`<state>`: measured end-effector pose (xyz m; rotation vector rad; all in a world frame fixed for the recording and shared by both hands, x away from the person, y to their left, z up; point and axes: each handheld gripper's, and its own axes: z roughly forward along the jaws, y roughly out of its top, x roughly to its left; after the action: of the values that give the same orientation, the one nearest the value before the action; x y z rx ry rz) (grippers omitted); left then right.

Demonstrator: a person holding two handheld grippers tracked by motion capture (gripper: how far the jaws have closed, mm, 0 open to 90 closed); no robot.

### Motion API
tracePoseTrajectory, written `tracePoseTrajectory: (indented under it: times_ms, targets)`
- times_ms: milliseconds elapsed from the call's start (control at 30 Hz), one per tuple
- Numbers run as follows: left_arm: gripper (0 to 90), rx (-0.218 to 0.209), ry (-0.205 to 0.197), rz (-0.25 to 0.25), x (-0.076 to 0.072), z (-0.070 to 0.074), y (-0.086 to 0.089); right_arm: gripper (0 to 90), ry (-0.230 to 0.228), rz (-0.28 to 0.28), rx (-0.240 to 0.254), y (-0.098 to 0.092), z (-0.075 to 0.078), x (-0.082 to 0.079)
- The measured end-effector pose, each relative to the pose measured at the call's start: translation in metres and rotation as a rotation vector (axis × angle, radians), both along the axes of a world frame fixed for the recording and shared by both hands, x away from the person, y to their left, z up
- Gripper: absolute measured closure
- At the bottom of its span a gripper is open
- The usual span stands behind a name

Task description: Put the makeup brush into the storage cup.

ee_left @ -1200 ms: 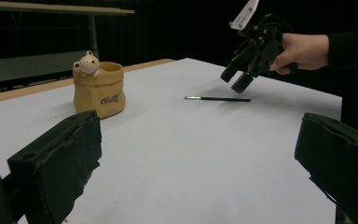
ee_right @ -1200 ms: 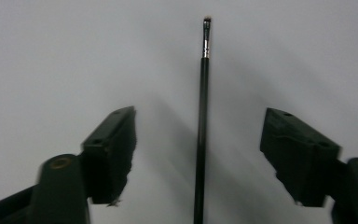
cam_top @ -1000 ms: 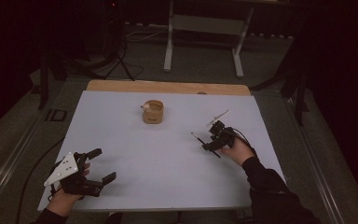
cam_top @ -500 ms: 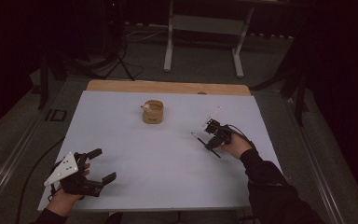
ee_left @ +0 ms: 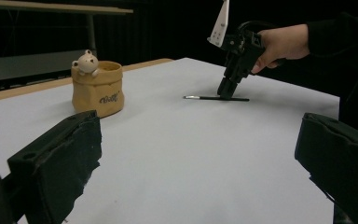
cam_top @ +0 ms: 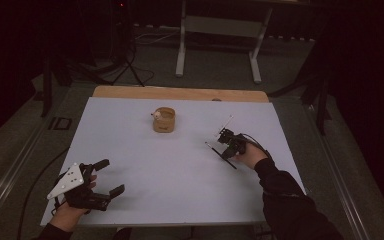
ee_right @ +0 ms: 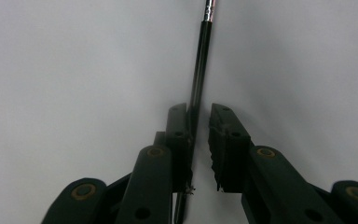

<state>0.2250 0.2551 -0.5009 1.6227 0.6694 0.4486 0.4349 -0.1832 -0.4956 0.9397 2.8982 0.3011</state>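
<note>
A thin black pen (cam_top: 212, 148) with a silver band lies flat on the white table (cam_top: 180, 170) at the right. My right gripper (cam_top: 226, 150) points down over it. Its jaws have just been closing and the pen (ee_right: 204, 56) runs between them: one pad touches it, and a narrow gap remains at the other pad, so my right gripper (ee_right: 199, 116) is still open. From the left gripper view, that gripper (ee_left: 226, 91) stands tip-down on the pen (ee_left: 200, 97). My left gripper (cam_top: 112, 176) rests open and empty at the front left.
A tan sack-shaped cup (cam_top: 163, 121) with a small bear figure on its rim (ee_left: 86, 60) stands at the back middle of the table. A wooden strip (cam_top: 180, 93) runs along the table's far edge. Dark stands and cables are on the floor beyond.
My right gripper has settled a little onto the pen and its jaws have narrowed around it. The left gripper and the cup have not moved.
</note>
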Motion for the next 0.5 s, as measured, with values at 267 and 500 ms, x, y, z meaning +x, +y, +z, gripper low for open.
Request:
tracePoseTrajectory:
  times_ms: [267,500]
  targets:
    - [0.9,-0.001,0.001,0.0,0.0003,-0.0002,-0.0002,81.1,0.0,0.015,-0.04,0.0045,-0.0029,-0.0033]
    - [0.9,0.0,-0.001,0.0,0.0004,0.0001,-0.0005,85.7,-0.011,0.015,-0.069,0.0093,-0.002,-0.0043]
